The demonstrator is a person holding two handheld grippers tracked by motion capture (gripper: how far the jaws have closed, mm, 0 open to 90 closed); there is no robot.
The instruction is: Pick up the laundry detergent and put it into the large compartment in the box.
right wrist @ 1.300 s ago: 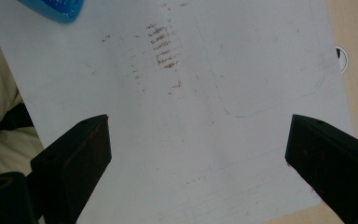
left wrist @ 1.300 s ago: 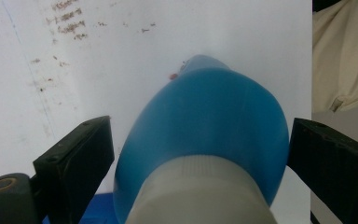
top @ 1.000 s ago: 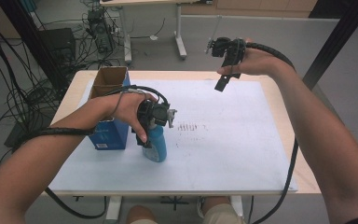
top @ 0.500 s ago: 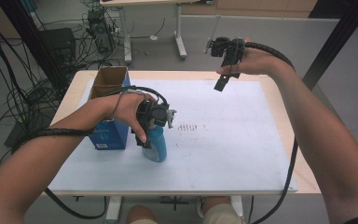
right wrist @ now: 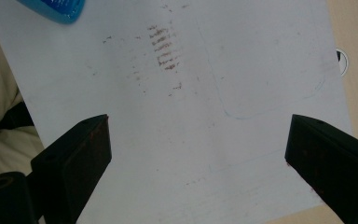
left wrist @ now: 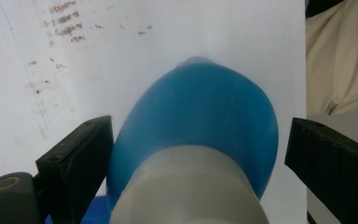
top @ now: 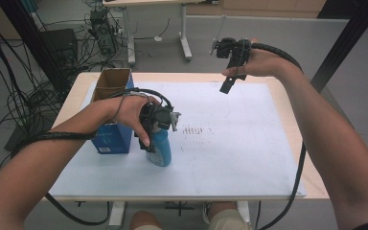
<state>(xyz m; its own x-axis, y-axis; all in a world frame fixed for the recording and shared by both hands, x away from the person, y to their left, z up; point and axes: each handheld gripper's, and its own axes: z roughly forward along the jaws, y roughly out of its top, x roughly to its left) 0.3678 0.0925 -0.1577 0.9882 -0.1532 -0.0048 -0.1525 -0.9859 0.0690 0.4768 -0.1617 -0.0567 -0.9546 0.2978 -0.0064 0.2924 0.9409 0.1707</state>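
Blue bottle (top: 160, 148) upright beside blue box (top: 110, 136), left gripper (left wrist: 191, 154) wide around its cap, unclamped; right gripper (right wrist: 198, 154) wide, empty; lift pending.

Blue bottle (top: 161, 149) in the high view half covered by the left tongs (top: 159, 125) and hand (top: 132, 112); cap out of sight there. In the left gripper view, bottle blurred, its white cap (left wrist: 189, 186) cut off by the bottom edge; contact with the pads unclear. In the right gripper view, just a blue corner at the top edge. Print on the blue box (top: 110, 139) too small to read.
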